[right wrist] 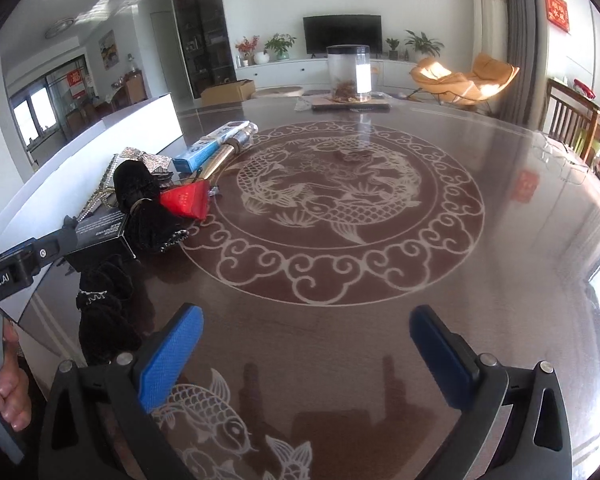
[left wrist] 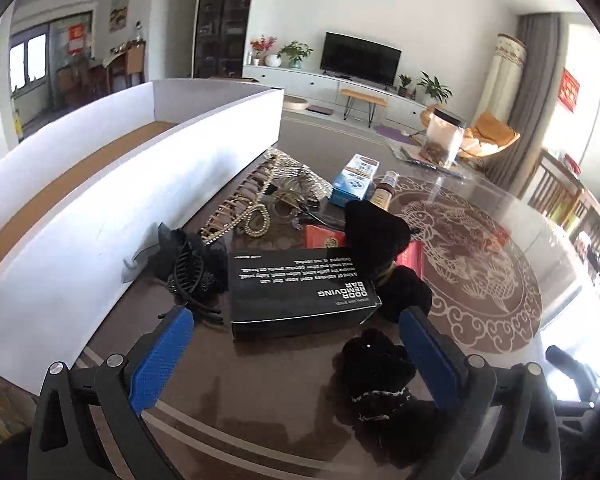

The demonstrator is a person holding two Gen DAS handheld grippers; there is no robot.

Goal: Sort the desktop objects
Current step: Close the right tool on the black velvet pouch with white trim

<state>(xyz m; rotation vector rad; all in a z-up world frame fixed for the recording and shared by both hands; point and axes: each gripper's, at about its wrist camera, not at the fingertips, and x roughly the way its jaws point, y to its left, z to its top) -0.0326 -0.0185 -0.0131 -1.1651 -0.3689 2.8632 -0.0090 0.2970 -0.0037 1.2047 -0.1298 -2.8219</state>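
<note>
While the black box point(left wrist: 304, 290) lies just ahead of the open, empty left claw point(left wrist: 296, 350), long axis crosswise, near the desk's point(right wrist: 380, 320) left edge beside the white tray point(left wrist: 100, 220), the right claw point(right wrist: 306, 344) gapes empty farther off.

White open-top box point(left wrist: 100, 208) runs along table's left edge, cardboard-brown floor, nothing visible inside. Clutter sits just right of it. Black "ODOR REMOVING BAR" carton point(left wrist: 300, 292) lies flat, text upside down to the left wrist view. Black claw hair clip point(left wrist: 192, 268) on black mesh fabric, touching carton's left side. Black velvet bow point(left wrist: 380, 248) draped over carton's right end. Black scrunchie point(left wrist: 376, 364) nearest, in front of the carton. Red box point(left wrist: 324, 236) behind the carton, partly under the bow. Gold beaded hair combs point(left wrist: 252, 200) further back by the box wall. Blue-white carton point(left wrist: 354, 180) and small brown bottle point(left wrist: 384, 192) side by side, farthest back.
</note>
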